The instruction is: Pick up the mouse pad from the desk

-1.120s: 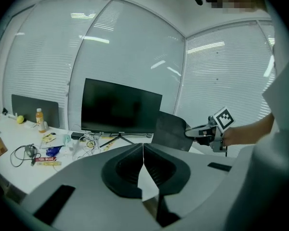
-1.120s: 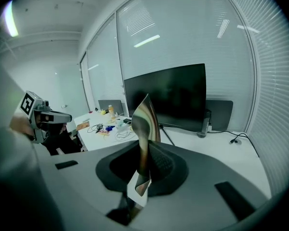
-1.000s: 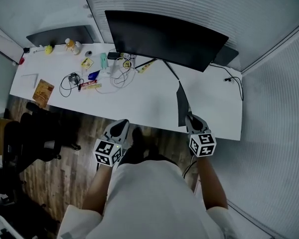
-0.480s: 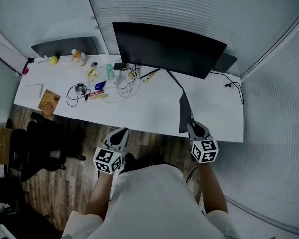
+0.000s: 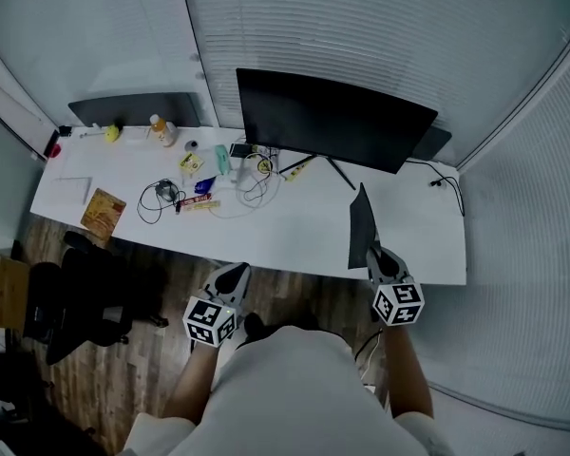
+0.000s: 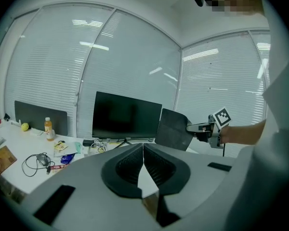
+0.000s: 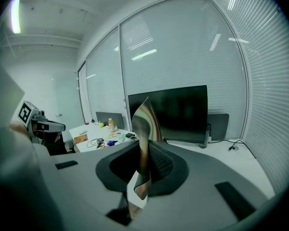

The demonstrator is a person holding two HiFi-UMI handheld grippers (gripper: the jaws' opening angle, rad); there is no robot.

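At desk (image 5: 299, 224) edge — right gripper (image 5: 374, 254) clamps mouse pad (image 5: 361, 224) upright; left gripper (image 5: 235, 274) level, jaws together.

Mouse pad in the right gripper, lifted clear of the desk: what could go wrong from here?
1. The right gripper pinches the mouse pad by one edge only. In the right gripper view the pad curls above the jaws, so it may flop over or slip out.
2. The pad stands on edge near the monitor. A swing toward the monitor could knock it.
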